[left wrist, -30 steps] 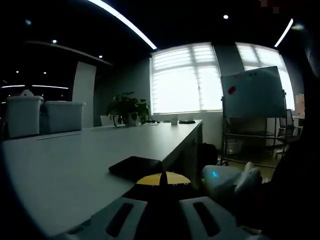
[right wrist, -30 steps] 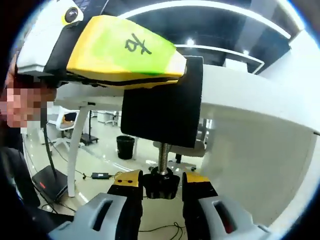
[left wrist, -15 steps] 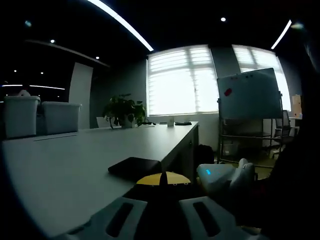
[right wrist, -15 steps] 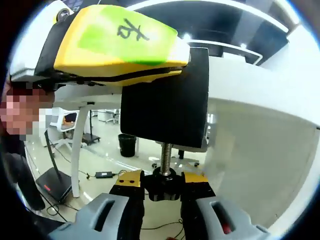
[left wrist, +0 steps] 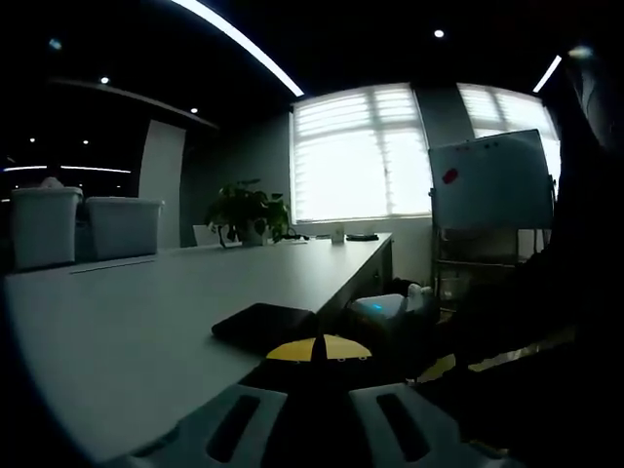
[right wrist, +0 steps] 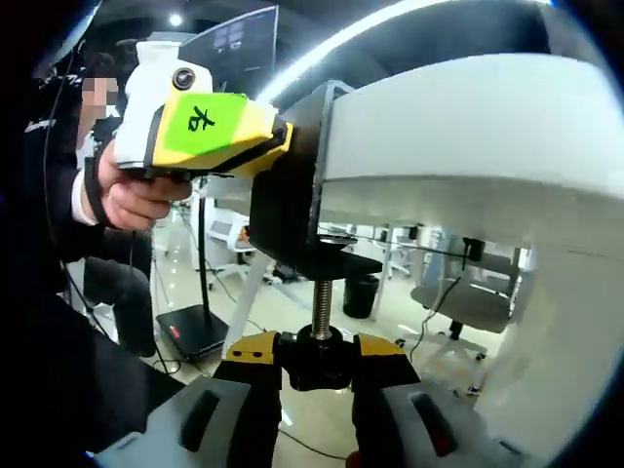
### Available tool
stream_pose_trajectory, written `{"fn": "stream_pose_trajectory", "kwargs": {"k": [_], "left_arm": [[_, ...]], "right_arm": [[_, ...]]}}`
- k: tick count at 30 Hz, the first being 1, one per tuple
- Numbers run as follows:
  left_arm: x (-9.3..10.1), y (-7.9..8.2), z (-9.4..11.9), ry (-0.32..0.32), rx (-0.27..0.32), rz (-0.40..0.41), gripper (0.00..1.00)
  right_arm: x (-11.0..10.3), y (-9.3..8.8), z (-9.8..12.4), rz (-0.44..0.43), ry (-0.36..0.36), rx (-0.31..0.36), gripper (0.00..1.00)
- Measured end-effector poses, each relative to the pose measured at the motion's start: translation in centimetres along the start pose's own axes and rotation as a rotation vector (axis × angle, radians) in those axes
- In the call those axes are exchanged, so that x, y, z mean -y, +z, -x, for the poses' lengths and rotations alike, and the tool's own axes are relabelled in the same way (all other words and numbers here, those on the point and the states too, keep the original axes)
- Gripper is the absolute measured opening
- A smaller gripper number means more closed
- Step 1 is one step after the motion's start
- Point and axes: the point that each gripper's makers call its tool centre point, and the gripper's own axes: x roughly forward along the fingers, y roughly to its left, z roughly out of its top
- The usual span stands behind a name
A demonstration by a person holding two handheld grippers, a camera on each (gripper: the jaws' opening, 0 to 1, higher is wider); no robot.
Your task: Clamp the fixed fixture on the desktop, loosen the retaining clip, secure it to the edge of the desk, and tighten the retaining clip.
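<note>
Right gripper view: the right gripper point(right wrist: 317, 366) points up at the underside of the desk point(right wrist: 468, 127). Its two jaws are closed on the black knob point(right wrist: 317, 359) at the foot of the threaded screw point(right wrist: 319, 307) of the clamp point(right wrist: 292, 210). The clamp is a black bracket set on the desk edge: its upright body lies against the edge face, and its lower arm reaches under the desktop, with the screw passing up through it. Whether the screw's pad bears on the underside cannot be told.

The left gripper point(right wrist: 200, 136), yellow and white, comes in from the left and meets the clamp's outer side. It carries a green label with one handwritten character, not legible with certainty. A hand point(right wrist: 132, 200) holds it from below.

Left gripper view: the left gripper's point(left wrist: 317, 414) jaws rise from the bottom with a dark mass between them; the picture is too dark to tell their state. A flat black plate point(left wrist: 263, 324), the clamp's top, lies on the desk at its near edge. A whiteboard point(left wrist: 492, 180) with a small red mark, a plant point(left wrist: 249, 213) and two white bins point(left wrist: 83, 226) stand beyond. No brand marks are legible.
</note>
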Motion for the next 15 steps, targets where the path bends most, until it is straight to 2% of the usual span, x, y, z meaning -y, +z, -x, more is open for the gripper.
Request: {"fn": "stream_pose_trajectory", "kwargs": {"k": [2, 3, 4, 8, 13, 15], "left_arm": [[0.0, 0.0, -0.1, -0.002, -0.009, -0.005, 0.0], [0.0, -0.1, -0.1, -0.004, -0.014, -0.006, 0.0], [0.0, -0.1, -0.2, -0.006, -0.018, -0.008, 0.0], [0.1, -0.2, -0.3, -0.007, -0.019, -0.015, 0.0], [0.2, -0.2, -0.5, -0.007, -0.029, -0.011, 0.0], [0.2, -0.2, -0.5, -0.011, -0.034, -0.012, 0.0]], "right_arm": [[-0.4, 0.1, 0.1, -0.008, 0.056, 0.001, 0.25], [-0.5, -0.4, 0.4, 0.07, 0.066, -0.027, 0.25], [-0.6, 0.0, 0.2, 0.047, 0.056, -0.003, 0.25], [-0.5, 0.1, -0.1, 0.076, 0.002, -0.012, 0.26], [-0.3, -0.1, -0.6, 0.043, -0.052, 0.017, 0.26], [0.1, -0.7, -0.5, 0.011, -0.09, -0.015, 0.28]]}}
